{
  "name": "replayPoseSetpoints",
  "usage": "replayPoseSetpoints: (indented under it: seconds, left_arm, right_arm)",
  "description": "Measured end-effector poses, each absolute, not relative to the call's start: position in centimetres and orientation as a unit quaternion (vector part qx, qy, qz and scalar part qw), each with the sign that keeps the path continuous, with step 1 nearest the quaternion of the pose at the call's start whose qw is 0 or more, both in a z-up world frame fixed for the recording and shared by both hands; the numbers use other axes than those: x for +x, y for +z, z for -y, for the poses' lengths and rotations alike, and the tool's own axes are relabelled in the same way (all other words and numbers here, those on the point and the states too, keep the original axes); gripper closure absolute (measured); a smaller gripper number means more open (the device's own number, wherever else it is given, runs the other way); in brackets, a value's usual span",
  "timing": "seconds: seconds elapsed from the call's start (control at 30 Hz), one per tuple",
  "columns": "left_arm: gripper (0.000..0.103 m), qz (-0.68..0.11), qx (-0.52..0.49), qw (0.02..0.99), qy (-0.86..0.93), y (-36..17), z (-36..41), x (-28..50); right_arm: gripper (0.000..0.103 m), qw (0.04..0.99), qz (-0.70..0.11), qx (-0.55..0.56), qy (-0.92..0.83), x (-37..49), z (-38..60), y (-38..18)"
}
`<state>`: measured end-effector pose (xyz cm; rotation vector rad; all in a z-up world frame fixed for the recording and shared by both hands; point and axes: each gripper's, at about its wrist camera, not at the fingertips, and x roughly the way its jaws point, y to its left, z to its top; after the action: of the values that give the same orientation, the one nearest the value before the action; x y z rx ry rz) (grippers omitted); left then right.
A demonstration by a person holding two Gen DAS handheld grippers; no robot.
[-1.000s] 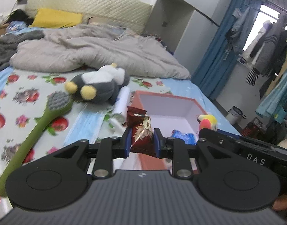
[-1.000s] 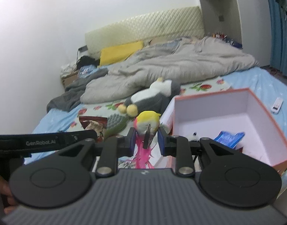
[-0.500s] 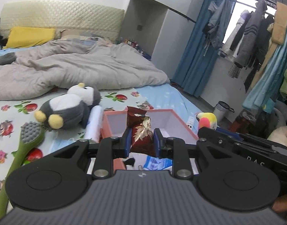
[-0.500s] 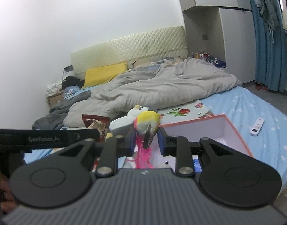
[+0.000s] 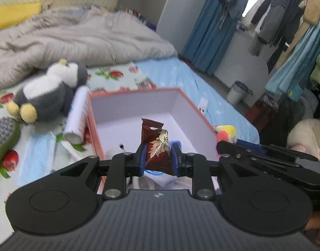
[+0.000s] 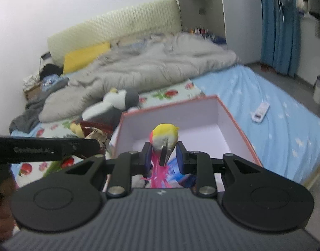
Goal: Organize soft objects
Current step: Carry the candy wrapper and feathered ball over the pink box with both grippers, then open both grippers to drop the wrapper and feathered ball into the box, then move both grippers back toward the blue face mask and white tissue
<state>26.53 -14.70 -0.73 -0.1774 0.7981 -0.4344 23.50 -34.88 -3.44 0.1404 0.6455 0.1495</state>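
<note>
Left tongs [image 5: 157, 158] angled down at lower centre of the left wrist view, clenched on a dark red snack packet [image 5: 156, 144]; packet stands upright between the blue pads, foil leaf print facing camera, crimped top edge sticking up. It hangs over the open box [image 5: 139, 113], which fills mid-frame: salmon-orange outside, white inside, sitting on the bed [image 5: 201, 87]. Blue wrapper partly hidden behind the packet, inside the box.

Right tongs [image 6: 163, 159] also tilted down, lower centre of the right wrist view, grasping a small plush toy [image 6: 165, 136]: yellow top, greyish body, pink streamers dangling below the pads. Toy is over the near edge of the same box [image 6: 222, 113]. Left tongs' arm crosses the left edge of this view, a hand just visible at lower left.

Upper left of the box: grey-white penguin plush [image 5: 49, 96] lying on the floral sheet, a white tube [image 5: 76, 117] touching the box wall, green brush [image 5: 5, 133] at far left. Crumpled grey duvet [image 5: 80, 37] behind.
</note>
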Motion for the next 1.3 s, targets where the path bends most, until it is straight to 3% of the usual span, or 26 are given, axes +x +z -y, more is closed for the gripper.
replayPoseSetpoints:
  seconds: [0.47, 0.53, 0.57, 0.6, 0.63, 1.3]
  left_arm:
    - [0.074, -0.454, -0.073, 0.861, -0.218, -5.9, 18.2, 30.2]
    - [0.071, -0.457, -0.075, 0.860, -0.215, -6.1, 18.2, 30.3]
    - [0.060, -0.457, -0.081, 0.860, -0.211, -6.2, 18.0, 30.5]
    - [0.052, -0.460, -0.086, 0.859, -0.209, -6.2, 17.9, 30.5]
    - [0.051, -0.460, -0.088, 0.859, -0.208, -6.2, 17.8, 30.6]
    - [0.051, -0.349, -0.068, 0.913, -0.201, 0.8, 15.0, 23.9]
  right_arm:
    - [0.074, 0.918, -0.385, 0.074, 0.061, 25.5, 36.5, -8.4]
    - [0.072, 0.916, -0.388, 0.075, 0.063, 25.6, 36.6, -8.7]
    - [0.069, 0.916, -0.389, 0.076, 0.065, 25.6, 36.5, -8.7]
    - [0.060, 0.916, -0.389, 0.076, 0.067, 25.7, 36.6, -8.8]
    - [0.056, 0.916, -0.389, 0.075, 0.066, 25.7, 36.6, -8.8]
    - [0.054, 0.949, -0.289, 0.086, 0.092, 21.6, 35.1, -2.2]
